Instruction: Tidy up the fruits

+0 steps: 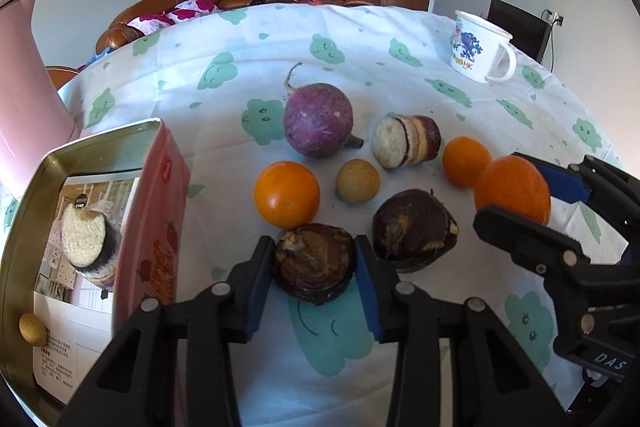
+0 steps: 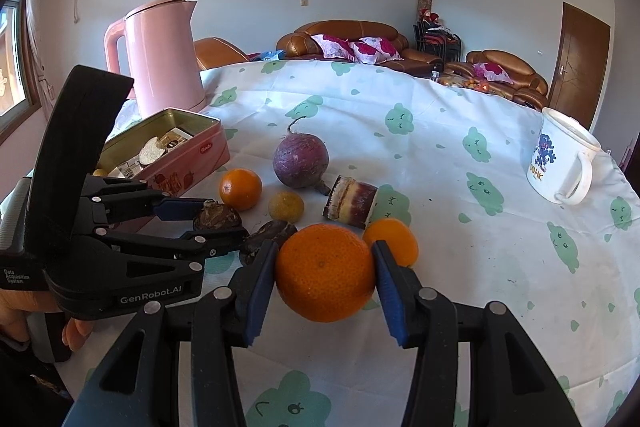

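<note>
My left gripper (image 1: 314,255) is shut on a dark brown fruit (image 1: 314,267) that rests on the tablecloth, its blue pads pressing both sides. A second dark fruit (image 1: 414,229) lies just to its right. My right gripper (image 2: 325,269) is shut on a large orange (image 2: 325,271) near the table's front. Loose on the cloth are an orange (image 1: 287,194), a smaller orange (image 1: 466,161), a small yellow fruit (image 1: 357,181), a purple root (image 1: 318,121) and a cut cane piece (image 1: 406,141). The open pink tin (image 1: 160,211) at left holds another cane piece (image 1: 86,241) and a yellow fruit (image 1: 32,329).
A pink kettle (image 2: 160,55) stands behind the tin at the far left. A white printed mug (image 2: 560,163) stands at the right side of the table. Sofas and a door lie beyond the table's far edge. A hand (image 2: 76,333) holds the left gripper.
</note>
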